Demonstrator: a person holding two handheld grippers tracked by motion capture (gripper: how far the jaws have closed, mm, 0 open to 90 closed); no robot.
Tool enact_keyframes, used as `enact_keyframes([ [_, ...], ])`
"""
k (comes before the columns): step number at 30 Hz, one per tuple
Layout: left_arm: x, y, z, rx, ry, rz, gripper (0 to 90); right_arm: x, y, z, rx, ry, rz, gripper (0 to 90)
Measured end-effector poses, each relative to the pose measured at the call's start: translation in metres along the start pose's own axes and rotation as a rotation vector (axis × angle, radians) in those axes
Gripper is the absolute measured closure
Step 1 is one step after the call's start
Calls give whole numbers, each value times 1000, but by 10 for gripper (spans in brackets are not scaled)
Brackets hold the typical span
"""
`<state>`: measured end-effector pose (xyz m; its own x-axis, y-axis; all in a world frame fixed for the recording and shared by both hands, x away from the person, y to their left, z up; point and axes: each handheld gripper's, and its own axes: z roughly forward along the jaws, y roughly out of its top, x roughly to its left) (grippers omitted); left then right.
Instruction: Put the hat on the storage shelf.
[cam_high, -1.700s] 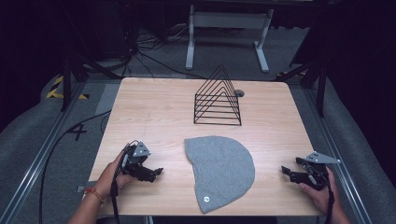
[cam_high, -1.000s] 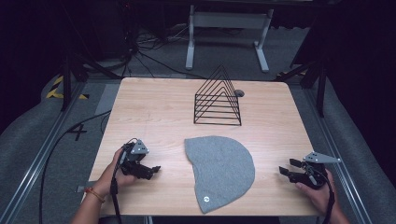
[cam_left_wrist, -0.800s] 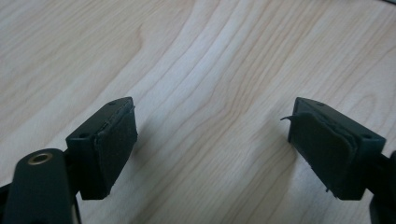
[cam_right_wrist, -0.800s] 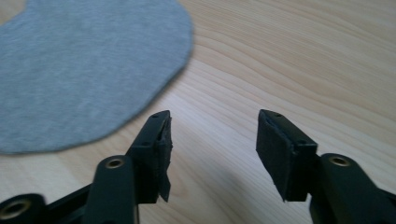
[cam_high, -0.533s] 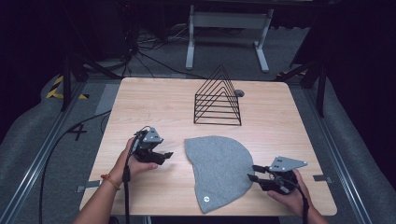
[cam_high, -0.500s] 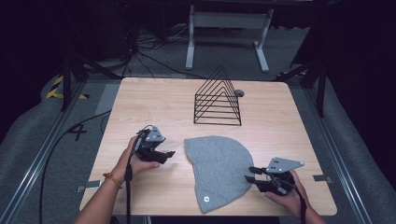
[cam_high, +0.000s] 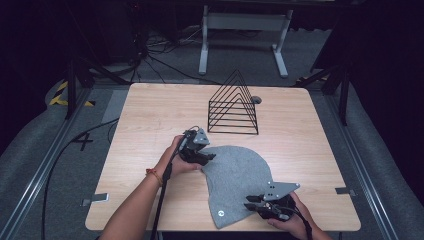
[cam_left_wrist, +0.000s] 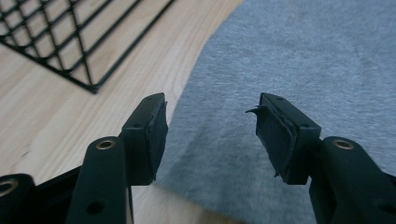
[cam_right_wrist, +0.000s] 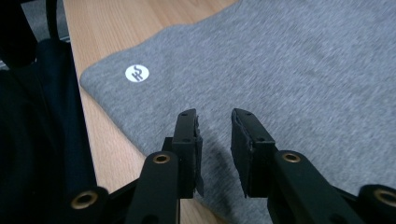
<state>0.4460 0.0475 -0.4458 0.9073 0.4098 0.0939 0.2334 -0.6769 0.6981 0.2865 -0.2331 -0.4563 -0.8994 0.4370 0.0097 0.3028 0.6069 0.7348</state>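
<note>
A grey knit beanie (cam_high: 235, 180) is lying flat on the wooden table (cam_high: 150, 115), in the near half and slightly right of centre. Its rounded crown is pointing toward 2 o'clock and its straight cuff edge is running from 10 o'clock down to 6 o'clock.

A small round white label (cam_high: 220, 213) is sitting near the cuff corner at 6 o'clock. In the right gripper view the label (cam_right_wrist: 137, 73) is showing a dark curled mark; no readable letters can be made out.

The left tongs (cam_high: 206, 158) are sitting at the beanie's 10 o'clock corner. In the left gripper view the left tongs (cam_left_wrist: 210, 126) are standing apart, with the jaws having just been closing. The grey fabric (cam_left_wrist: 289, 70) is lying under and between the pads, but the pads are not pressing on it, so these tongs are released.

The right tongs (cam_high: 253, 202) are sitting at the beanie's 5 o'clock edge. In the right gripper view the right tongs (cam_right_wrist: 215, 140) are showing a narrow gap, with the jaws having just been closing. The fabric (cam_right_wrist: 280, 60) is lying beneath them. No fold is visibly pinched between the pads, so these tongs are also released.

A black wire rack (cam_high: 233, 107) of triangular dividers is standing at 12 o'clock from the beanie, well apart from it. In the left gripper view the rack (cam_left_wrist: 60, 42) is appearing toward 10 o'clock.
</note>
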Motion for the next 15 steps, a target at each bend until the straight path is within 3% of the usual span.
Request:
enact_keyframes([
  [3,0,-2,8,17,-20,-8,483,0,-4,4,34,-12,4,714],
  [7,0,-9,11,57,-29,1,521,-3,-6,2,32,-16,11,720],
  [13,-4,-18,1,66,-42,-15,549,-15,-10,-4,51,-74,27,723],
  [15,-11,-21,-4,79,-42,1,565,-22,-12,-8,54,-105,37,708],
])
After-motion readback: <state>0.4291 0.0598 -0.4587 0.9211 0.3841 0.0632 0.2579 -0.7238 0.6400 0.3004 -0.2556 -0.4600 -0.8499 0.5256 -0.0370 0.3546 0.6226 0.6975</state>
